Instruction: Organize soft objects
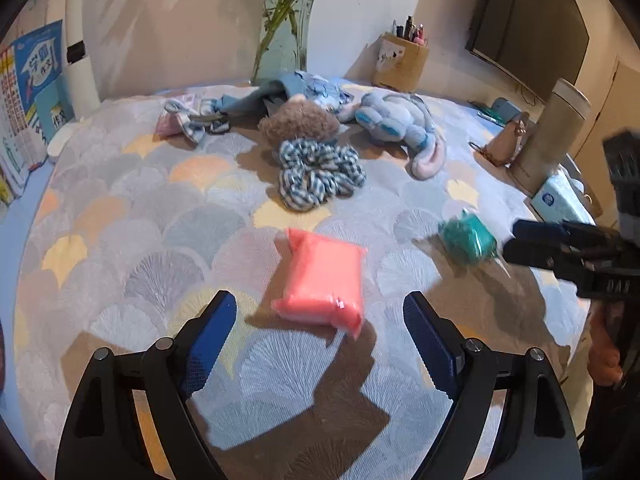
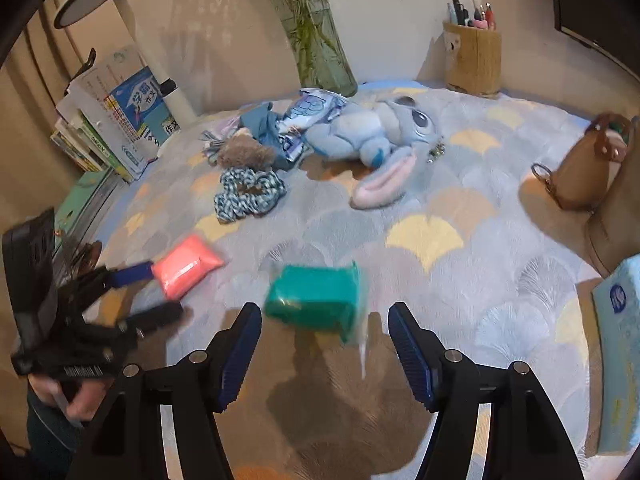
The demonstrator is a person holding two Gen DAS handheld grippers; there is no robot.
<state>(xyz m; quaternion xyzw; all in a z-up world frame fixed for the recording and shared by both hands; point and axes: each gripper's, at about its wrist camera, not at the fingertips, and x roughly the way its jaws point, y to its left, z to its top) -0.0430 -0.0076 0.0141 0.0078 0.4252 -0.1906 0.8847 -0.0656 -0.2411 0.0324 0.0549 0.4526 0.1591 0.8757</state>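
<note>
Left wrist view: the left gripper (image 1: pixel 320 320) has its blue-padded fingers (image 1: pixel 212 340) spread wide, with nothing pressed between them. The pink soft packet (image 1: pixel 322 278) lies on the fan-patterned table mat (image 1: pixel 140 248) just ahead of the fingertips, centred on the gap but clear of both pads, its near corner reaching between the tips. To the right, the teal soft packet (image 1: pixel 468 240) lies on the mat just beside the tips of the right gripper (image 1: pixel 516 240), which comes in from the right edge; whether they touch cannot be told, as the picture is blurred there. Farther back lie a blue-and-white checked scrunchie (image 1: pixel 320 178), a brown fuzzy item (image 1: pixel 300 124), a blue plush toy (image 1: pixel 396 120) and a heap of blue cloth (image 1: pixel 280 92).

Right wrist view: the right gripper (image 2: pixel 324 320) also has its fingers (image 2: pixel 408 344) standing apart, gripping nothing. The teal soft packet (image 2: pixel 316 296) sits at the mouth of the gap, blurred, slightly nearer the left finger, and not pressed by either pad. At the left, the left gripper (image 2: pixel 160 288) shows its two fingers apart, with the pink soft packet (image 2: pixel 186 270) beside the tip of the upper one. The scrunchie (image 2: pixel 250 194) and plush toy (image 2: pixel 368 136) lie beyond.
</note>
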